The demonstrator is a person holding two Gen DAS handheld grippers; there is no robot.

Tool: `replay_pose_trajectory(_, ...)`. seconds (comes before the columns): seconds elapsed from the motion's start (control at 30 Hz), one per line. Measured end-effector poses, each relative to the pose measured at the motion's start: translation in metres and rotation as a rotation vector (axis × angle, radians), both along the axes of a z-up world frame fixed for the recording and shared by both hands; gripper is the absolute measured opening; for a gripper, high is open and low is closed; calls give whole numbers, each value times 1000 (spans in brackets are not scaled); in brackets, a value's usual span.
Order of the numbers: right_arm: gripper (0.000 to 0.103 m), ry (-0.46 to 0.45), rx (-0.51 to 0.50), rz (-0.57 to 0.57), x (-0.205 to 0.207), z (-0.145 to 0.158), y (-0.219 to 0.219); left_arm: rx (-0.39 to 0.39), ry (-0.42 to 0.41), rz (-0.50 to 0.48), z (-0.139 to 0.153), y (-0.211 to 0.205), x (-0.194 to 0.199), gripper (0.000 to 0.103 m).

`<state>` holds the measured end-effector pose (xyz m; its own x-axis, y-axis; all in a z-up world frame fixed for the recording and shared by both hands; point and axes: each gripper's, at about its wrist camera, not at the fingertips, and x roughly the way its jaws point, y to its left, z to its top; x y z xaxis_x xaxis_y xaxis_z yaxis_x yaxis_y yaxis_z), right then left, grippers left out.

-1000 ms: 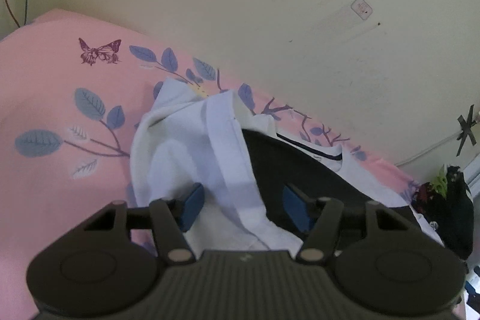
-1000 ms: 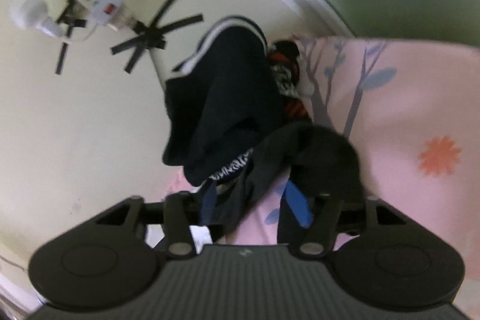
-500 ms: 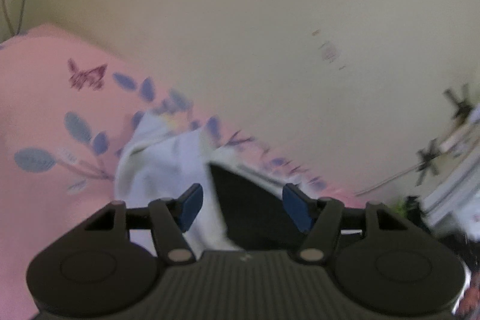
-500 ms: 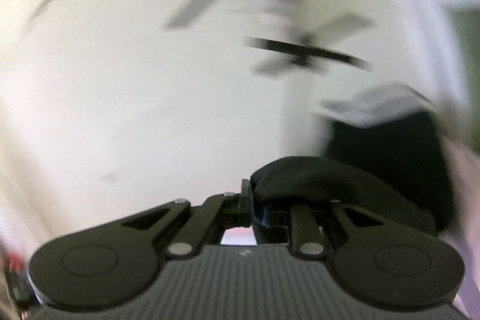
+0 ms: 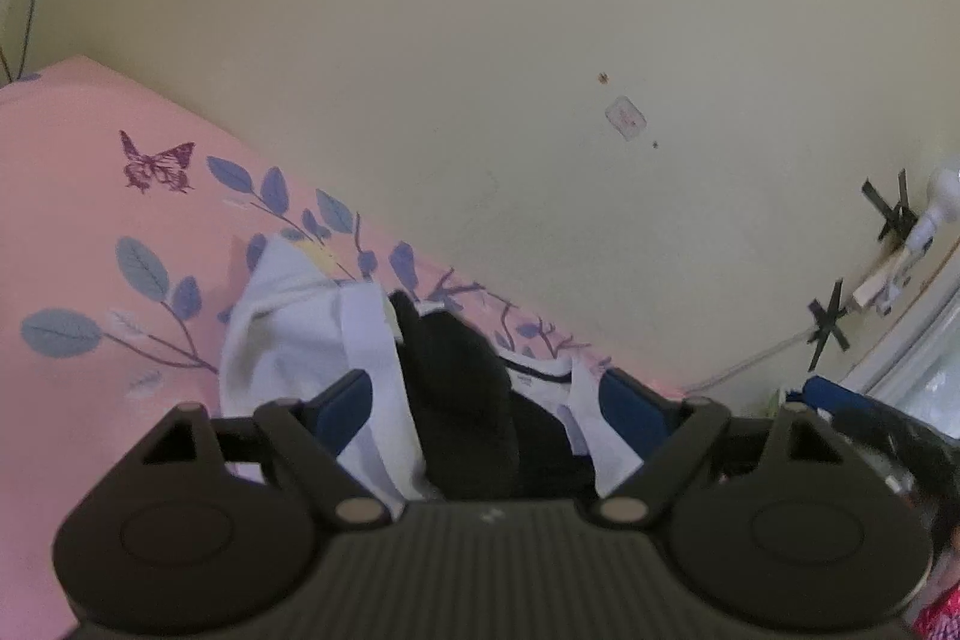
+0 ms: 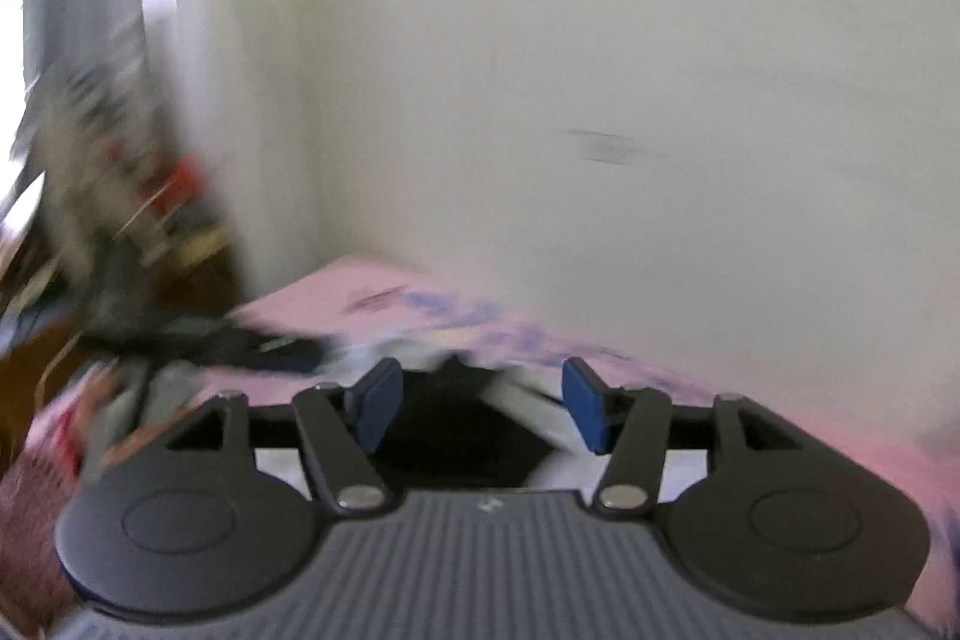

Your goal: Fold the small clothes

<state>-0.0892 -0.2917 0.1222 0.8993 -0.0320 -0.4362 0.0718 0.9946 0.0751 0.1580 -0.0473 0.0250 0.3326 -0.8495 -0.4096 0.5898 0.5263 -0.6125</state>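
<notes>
A heap of small clothes lies on the pink bedsheet (image 5: 78, 220) against the wall. In the left wrist view a white garment (image 5: 288, 334) and a black garment (image 5: 462, 400) lie bunched together. My left gripper (image 5: 486, 403) is open, its blue pads on either side of the heap, just above it. In the right wrist view, which is blurred, my right gripper (image 6: 477, 403) is open and empty above a black garment (image 6: 462, 436) on white cloth.
The cream wall (image 5: 480, 40) runs right behind the bed. A taped power strip and cable (image 5: 888, 274) hang at the right. Dark clothes (image 5: 900, 436) pile at the right edge. Blurred clutter and furniture (image 6: 120, 220) stand left of the bed.
My right gripper was shut on a black garment; it has swung across to the heap and opened, and the garment now lies there. My left gripper has opened wider.
</notes>
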Motion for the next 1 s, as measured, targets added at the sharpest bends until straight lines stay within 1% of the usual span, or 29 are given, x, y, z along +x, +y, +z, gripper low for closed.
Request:
replay_pose_trajectory(0.07, 50, 6, 53, -157, -15, -12, -37, 26, -15, -12, 0, -8, -5, 85)
replay_pose_trajectory(0.13, 57, 41, 67, -296, -19, -30, -66, 51, -33, -23, -2, -15, -9, 85)
replay_pose_trajectory(0.17, 57, 67, 81, -344, -19, -42, -78, 67, -40, -24, -3, -19, -11, 84)
replay_pose_trajectory(0.2, 58, 99, 104, -370, -17, -55, -85, 82, -46, -27, -5, -23, -12, 84)
replay_pose_trajectory(0.27, 58, 161, 158, -373, -8, -82, -96, 114, -53, -35, -9, -29, -14, 82)
replay_pose_trajectory(0.3, 53, 194, 176, -377, -2, -95, -98, 129, -55, -37, -11, -31, -13, 82)
replay_pose_trajectory(0.33, 23, 230, 190, -375, 4, -107, -98, 141, -58, -33, -12, -32, -13, 82)
replay_pose_trajectory(0.37, 9, 263, 202, -367, 7, -117, -96, 151, -63, -27, -13, -31, -12, 82)
replay_pose_trajectory(0.4, 0, 252, 184, -370, 4, -122, -92, 155, -67, -19, -13, -28, -11, 82)
replay_pose_trajectory(0.47, 0, 222, 105, -407, -3, -119, -87, 145, -69, 9, -10, -22, -8, 82)
replay_pose_trajectory(0.53, 0, 225, -18, -505, -6, -119, -87, 128, -51, 34, -9, -14, -2, 82)
replay_pose_trajectory(0.57, 0, 240, -77, -543, -6, -120, -87, 122, -38, 45, -9, -11, 1, 82)
replay_pose_trajectory(0.6, 0, 253, -78, -546, -6, -119, -88, 119, -26, 53, -9, -9, 4, 82)
replay_pose_trajectory(0.63, 2, 252, -37, -519, -8, -117, -89, 120, -15, 61, -10, -8, 6, 82)
replay_pose_trajectory(0.67, 8, 237, -13, -510, -8, -112, -87, 124, -6, 72, -11, -6, 7, 81)
replay_pose_trajectory(0.7, 31, 197, -18, -524, -10, -104, -82, 125, 0, 85, -11, -5, 9, 81)
replay_pose_trajectory(0.73, 44, 140, -23, -541, -11, -93, -75, 119, 4, 96, -10, -2, 10, 80)
replay_pose_trajectory(0.77, 43, 88, -5, -544, -11, -83, -71, 104, 9, 107, -8, 1, 12, 76)
replay_pose_trajectory(0.8, 43, 54, 51, -499, -9, -73, -66, 87, 15, 114, -6, 5, 13, 74)
replay_pose_trajectory(0.83, 42, 48, 135, -423, 1, -65, -60, 72, 20, 119, -5, 7, 14, 67)
replay_pose_trajectory(0.87, 42, 63, 211, -342, 13, -61, -54, 61, 23, 123, -4, 9, 15, 61)
replay_pose_trajectory(0.9, 46, 85, 277, -267, 30, -61, -47, 55, 24, 125, -3, 10, 16, 58)
replay_pose_trajectory(0.93, 56, 115, 335, -202, 48, -65, -37, 52, 24, 124, -3, 11, 16, 54)
replay_pose_trajectory(1.0, 61, 170, 419, -137, 84, -79, -19, 52, 25, 117, -3, 11, 17, 53)
